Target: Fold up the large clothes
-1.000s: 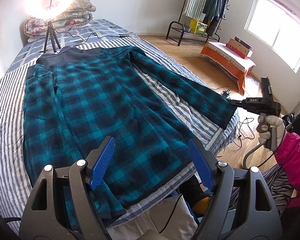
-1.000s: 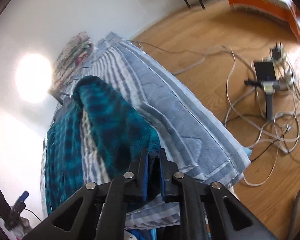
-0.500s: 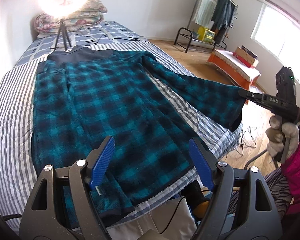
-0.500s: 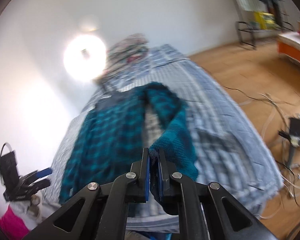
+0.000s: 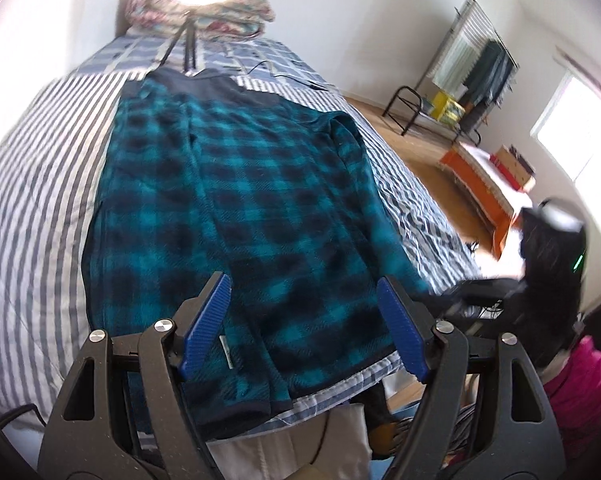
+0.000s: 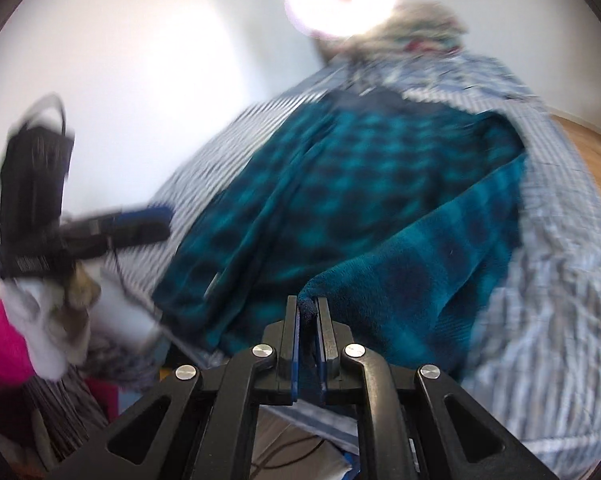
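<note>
A: Quick one. Where's the garment?

B: The teal plaid fleece jacket (image 5: 236,216) lies flat and lengthwise on the striped bed (image 5: 32,184), dark collar toward the pillows (image 5: 204,20), hem at the near edge. I've got its right sleeve (image 6: 440,248) lifted by the cuff.

A: Tongs?

B: My right gripper (image 6: 308,320) is clamped narrow on the dark cuff edge, fabric pinched between the blue pads. My left gripper (image 5: 304,320) is spread wide, holding nothing, hovering above the hem. Its blue pads (image 5: 204,320) don't look to be touching cloth.

A: Step?

B: Sleeve fold, I'd say. The sleeve hangs from the shoulder down to my right tongs, draped along the jacket's right side, not laid across the body yet. The other sleeve seems already tucked along the left side, but blur makes that hard to confirm.

A: Next?

B: My guess: carry the cuff inward over the torso, lay the sleeve flat, then let go. The fleece is thick and floppy, so it may bunch at the shoulder if I drop it early. The left tongs could pin or grab the hem afterwards. Both views are motion-blurred, so fine detail is unreliable.
</note>
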